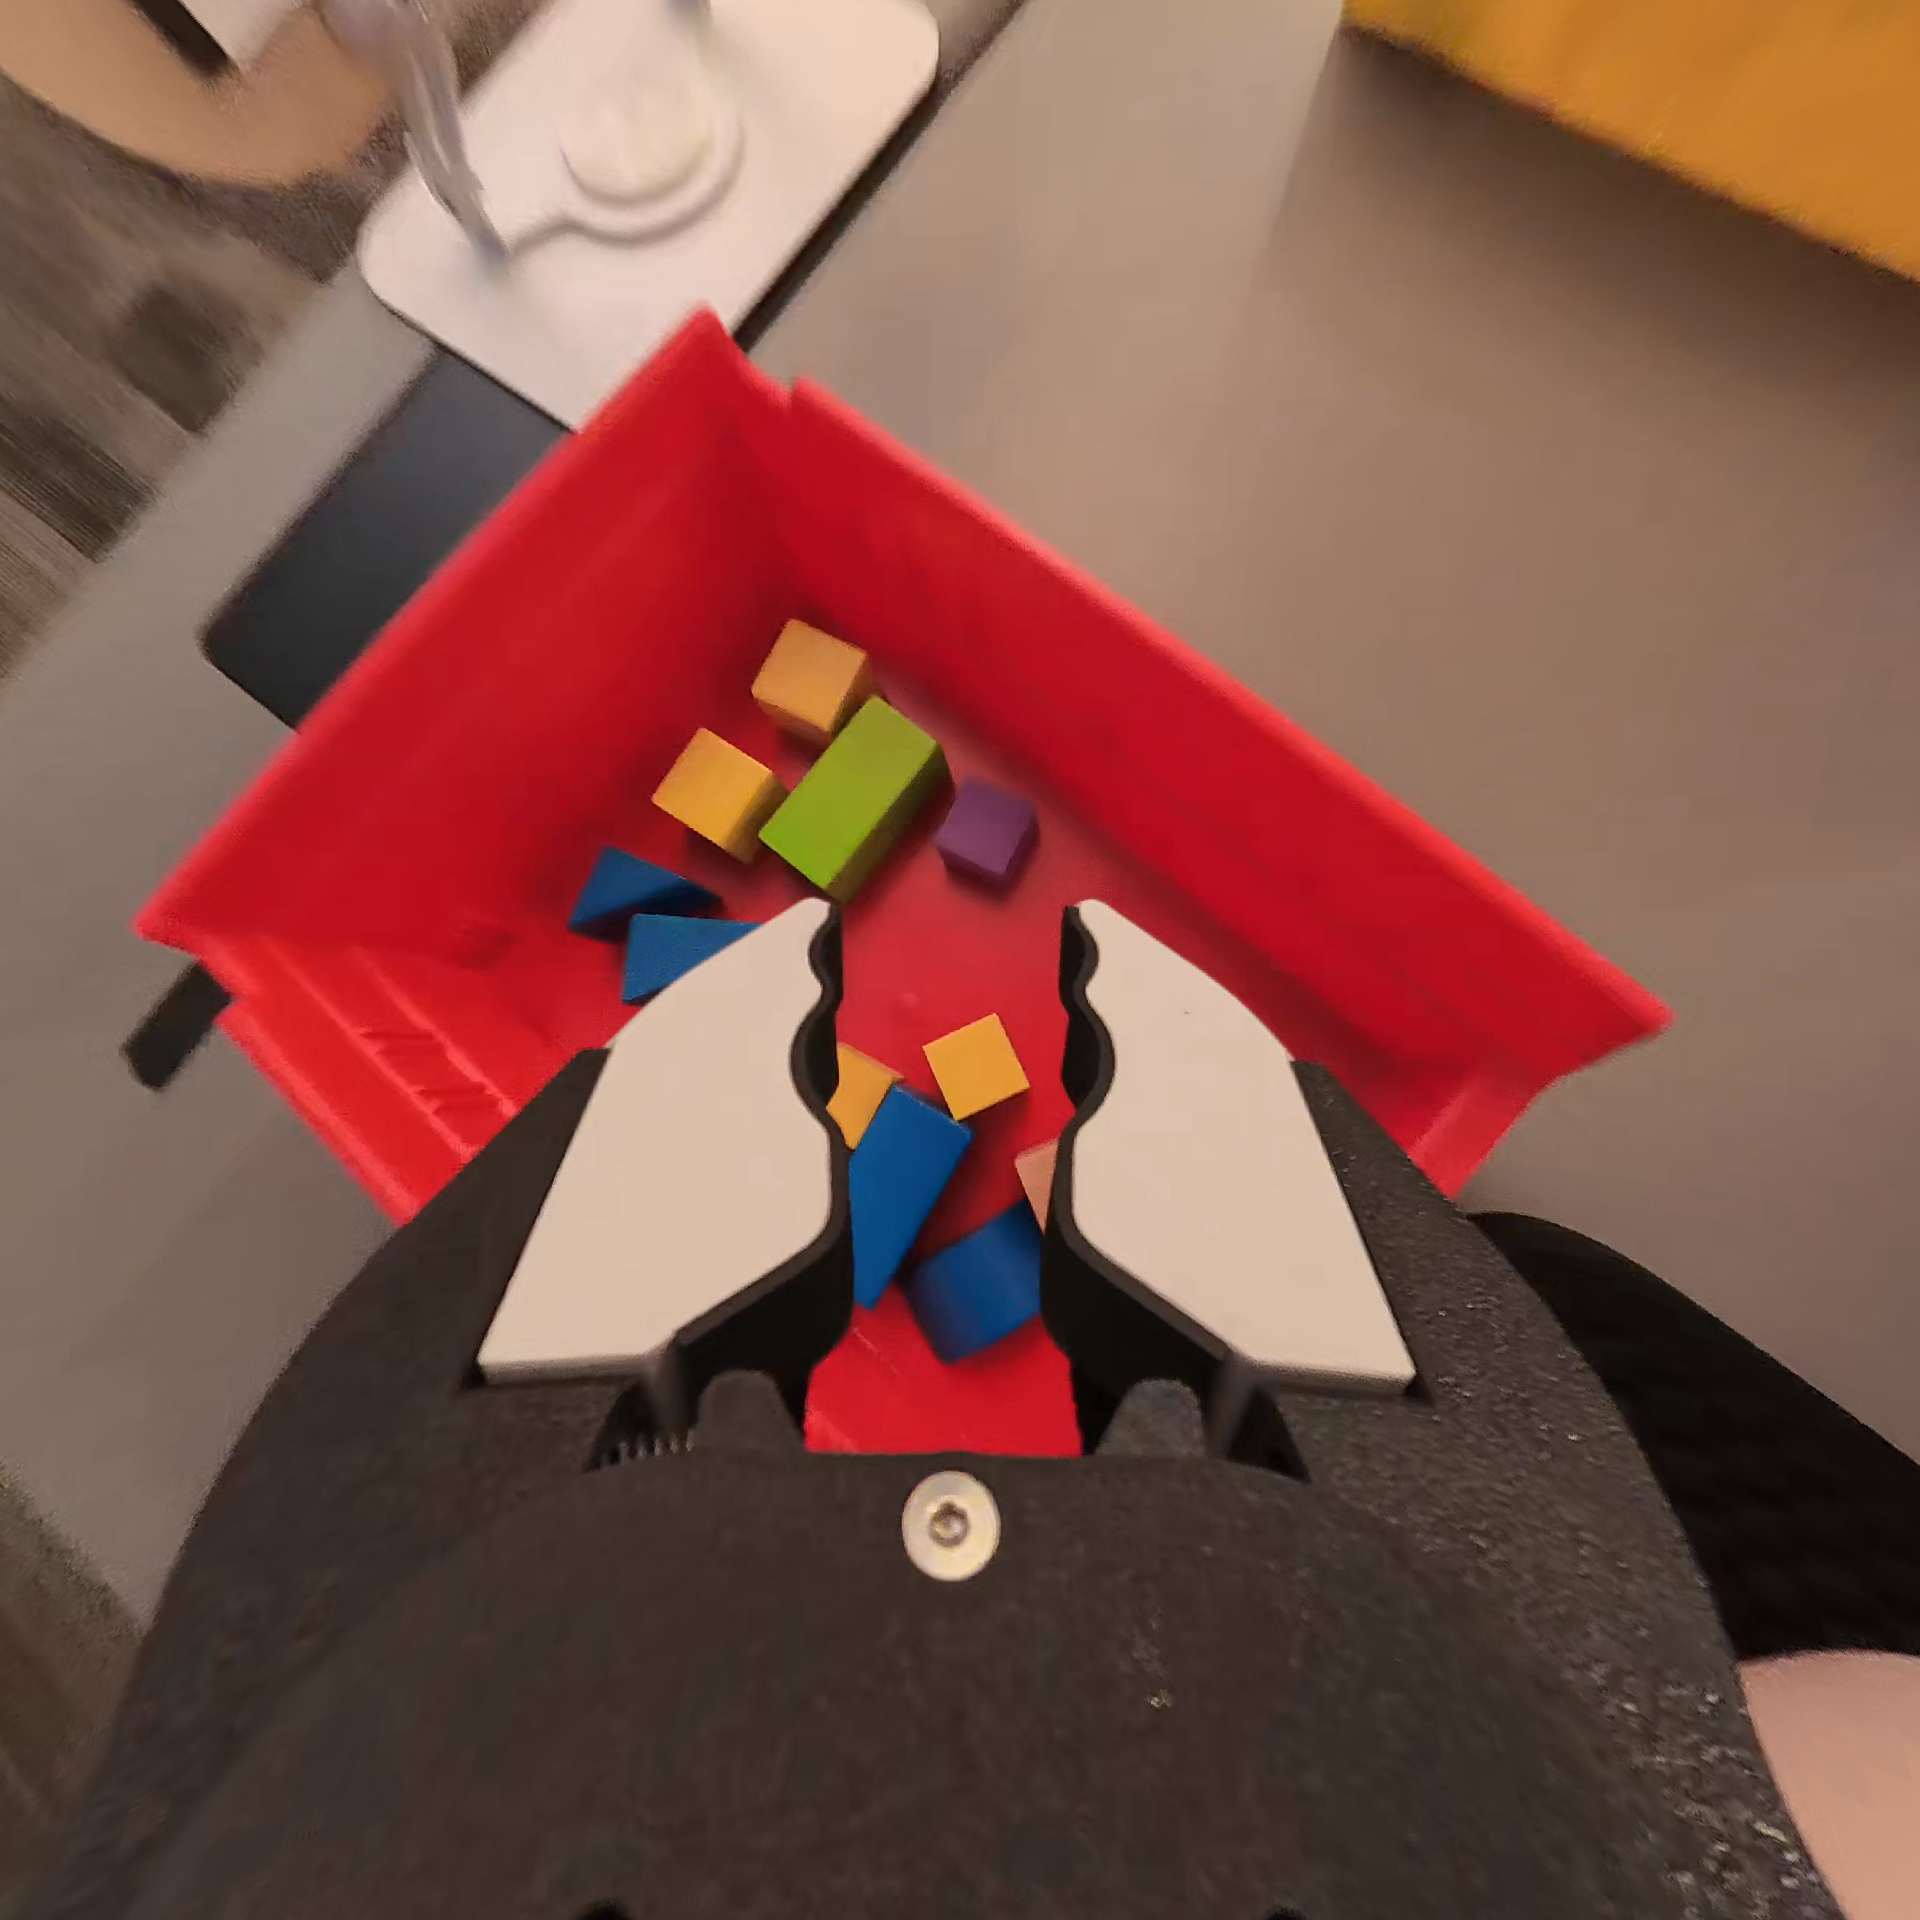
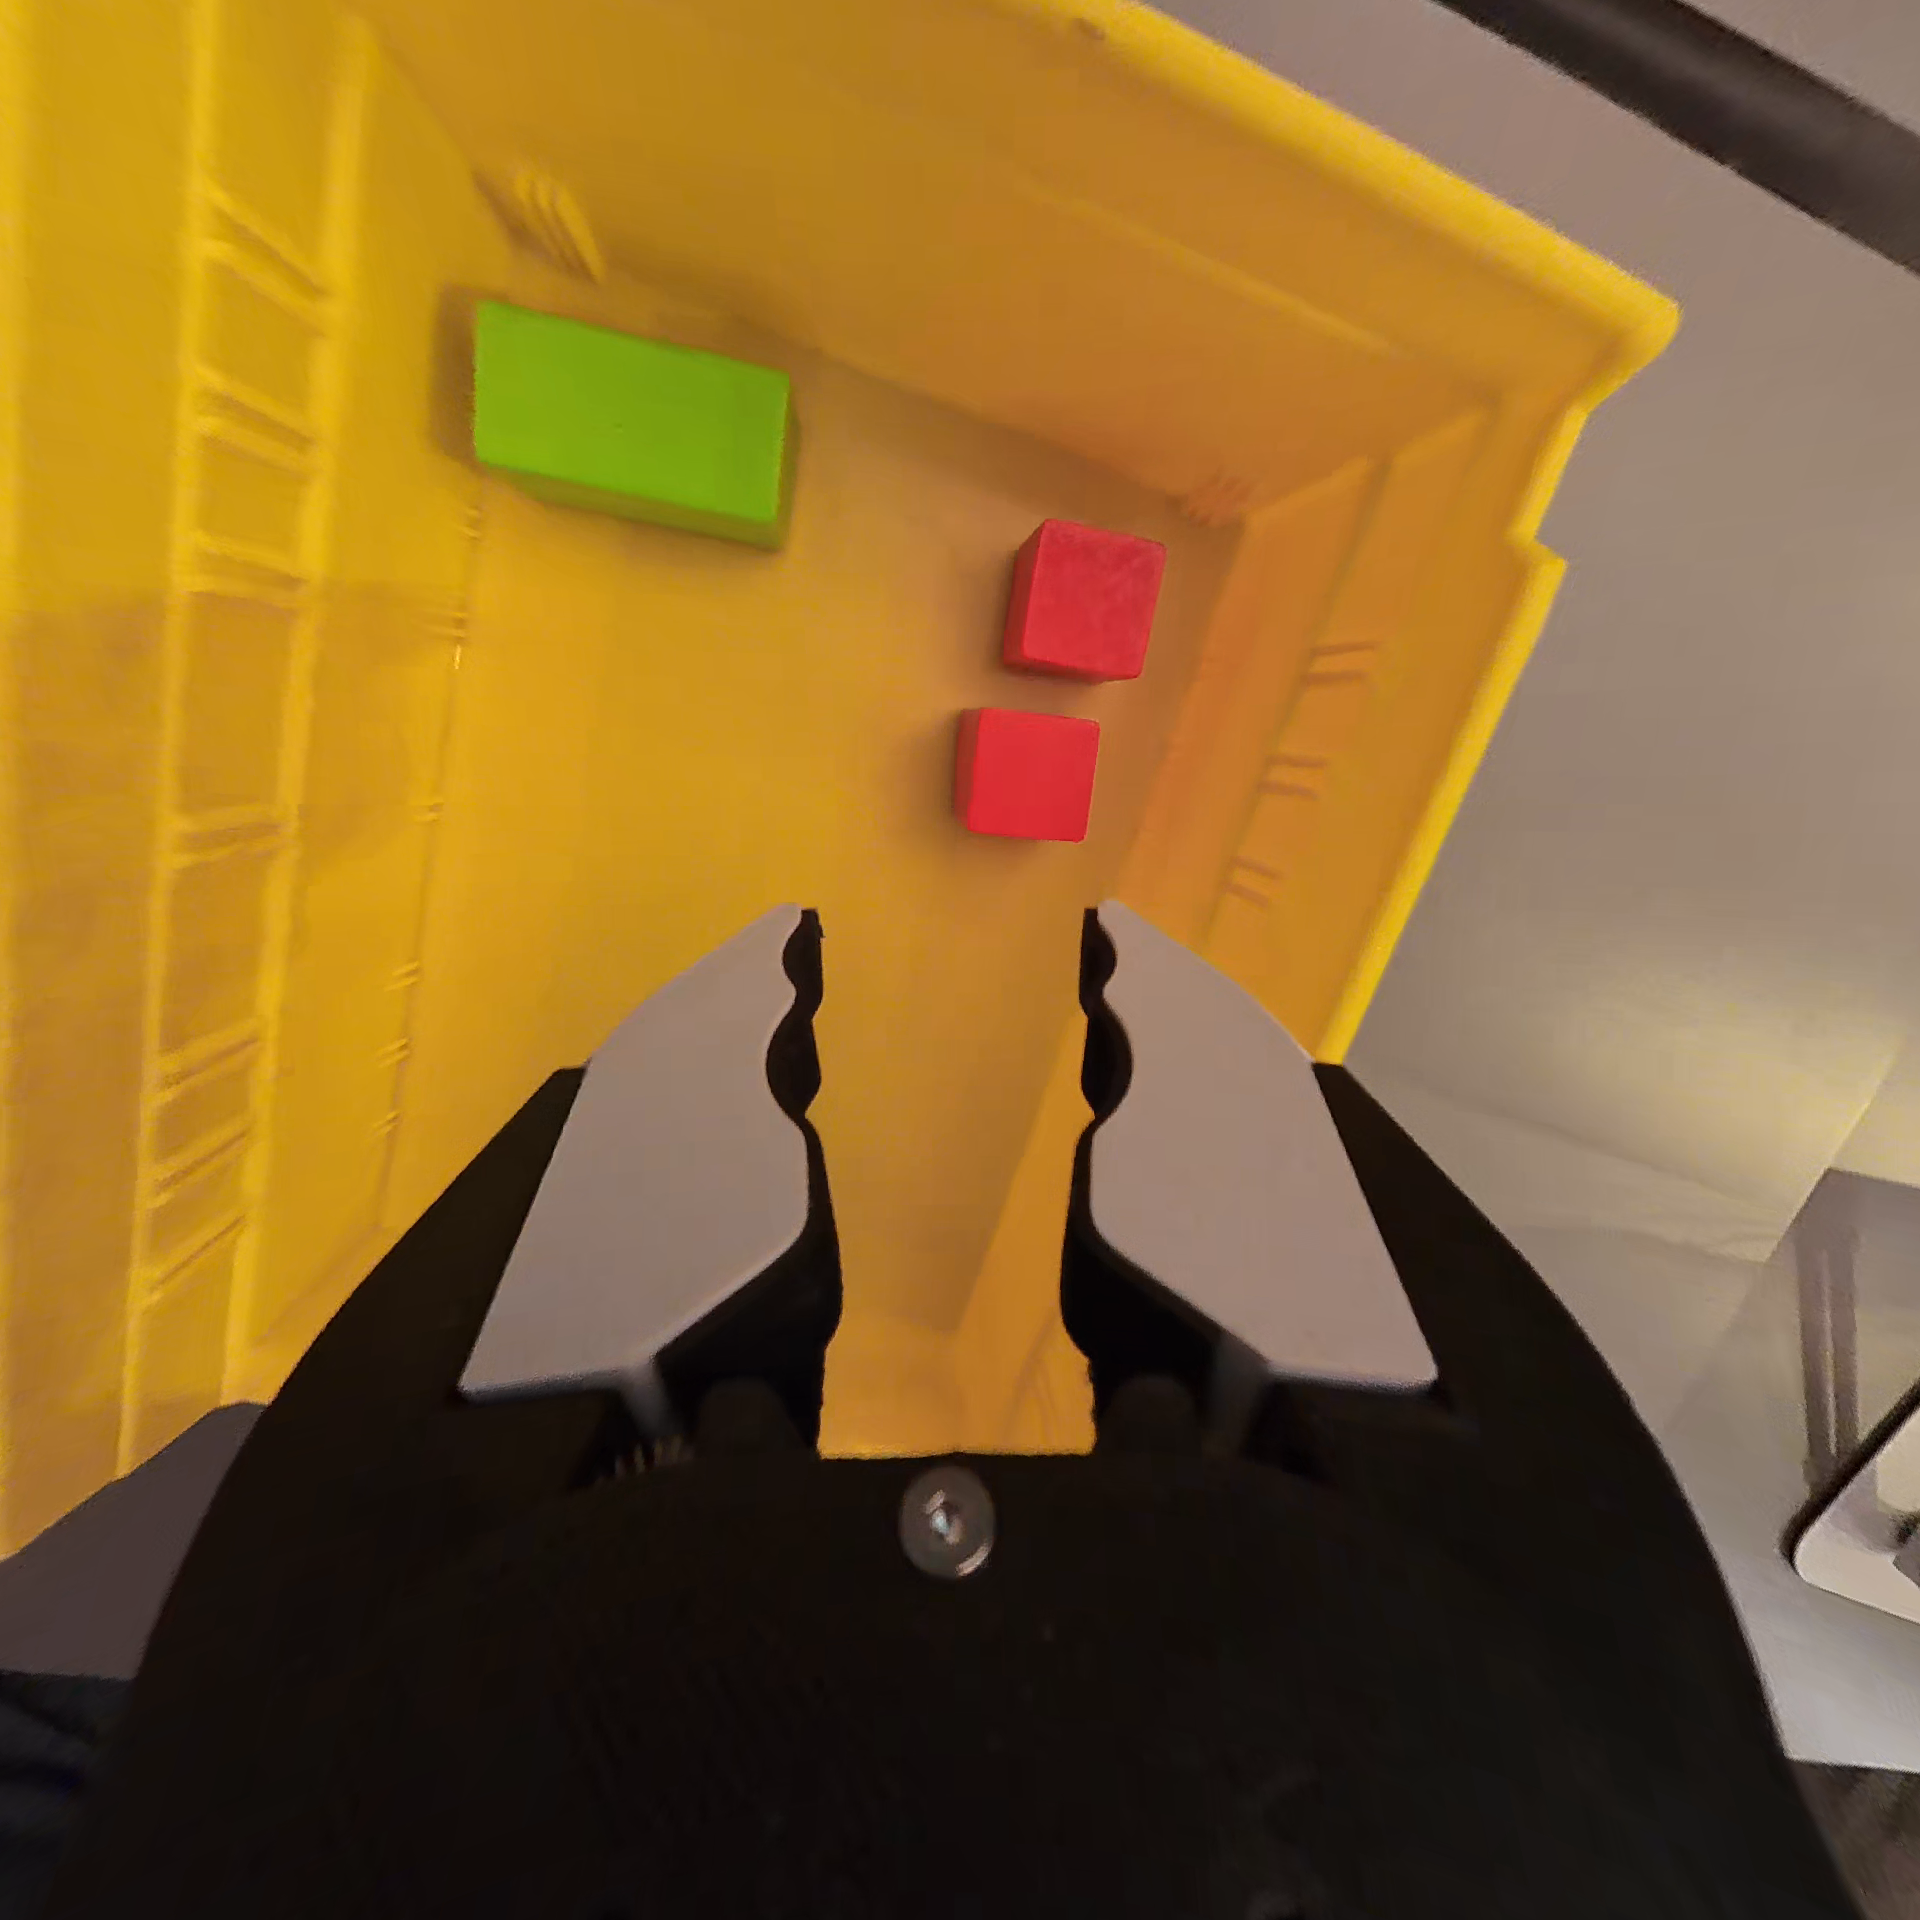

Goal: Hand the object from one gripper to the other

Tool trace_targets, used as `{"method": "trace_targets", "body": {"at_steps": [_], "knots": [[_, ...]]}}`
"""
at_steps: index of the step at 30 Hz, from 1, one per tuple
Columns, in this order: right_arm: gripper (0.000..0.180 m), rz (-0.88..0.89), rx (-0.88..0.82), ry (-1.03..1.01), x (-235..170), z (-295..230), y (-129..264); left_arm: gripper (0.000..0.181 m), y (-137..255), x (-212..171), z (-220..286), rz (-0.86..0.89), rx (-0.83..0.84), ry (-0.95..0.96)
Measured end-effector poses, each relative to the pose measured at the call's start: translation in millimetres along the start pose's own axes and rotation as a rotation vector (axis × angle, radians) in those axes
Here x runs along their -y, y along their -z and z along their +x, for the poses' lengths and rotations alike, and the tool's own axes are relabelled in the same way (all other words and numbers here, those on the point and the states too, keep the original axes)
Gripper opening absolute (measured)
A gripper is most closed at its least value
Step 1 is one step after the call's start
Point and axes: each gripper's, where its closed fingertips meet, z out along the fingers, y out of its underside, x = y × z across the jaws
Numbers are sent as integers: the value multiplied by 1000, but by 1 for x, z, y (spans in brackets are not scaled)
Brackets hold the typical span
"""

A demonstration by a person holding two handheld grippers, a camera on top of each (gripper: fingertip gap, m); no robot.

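Over the red bin, left gripper parted, empty, blocks below; right gripper likewise, over yellow bin.

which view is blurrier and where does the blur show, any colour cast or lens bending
Left wrist view: strongest motion smear on the red bin rim, the white stand base and the table, while the left gripper stays sharp. Right wrist view: milder blur, the green block soft-edged; the yellow bin throws a warm cast, and its walls bow from the wide lens.
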Motion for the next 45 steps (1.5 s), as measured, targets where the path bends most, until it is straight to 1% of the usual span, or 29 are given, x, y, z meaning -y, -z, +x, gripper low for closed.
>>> {"method": "trace_targets", "body": {"at_steps": [2,7,9,12,23,29,33,35,37,39,40,42,44,45], "knots": [[49,18,7,1,0,0,6,40,-17,-2,1,-29,-19,-14],[49,36,34,10,-1,-1,11,41,-68,-14,11,-129,-72,-149],[49,34,45,14,-2,-2,11,42,-84,-21,12,-157,-92,-165],[49,28,49,22,-3,-2,10,42,-101,-24,10,-154,-96,-170],[49,-52,53,75,-10,-11,0,37,-121,-38,9,-218,-100,-184],[49,-31,35,64,-10,-9,9,31,-124,-43,9,-245,-103,-188],[48,11,11,82,-6,-12,21,30,-113,-34,9,-204,-103,-188],[48,57,-11,107,0,-16,32,29,-95,-19,7,-128,-86,-185],[45,132,-30,161,10,-28,49,29,-68,12,9,42,-90,-164],[44,272,-42,245,29,-52,74,29,-31,50,30,269,-203,-135],[44,365,-51,321,41,-69,89,29,-12,64,45,358,-288,-126],[43,573,-19,537,61,-119,117,29,16,80,77,441,-448,-149],[42,736,95,785,60,-183,136,29,30,86,104,465,-552,-214],[33,791,136,884,56,-210,142,29,34,88,118,464,-607,-245]]}}
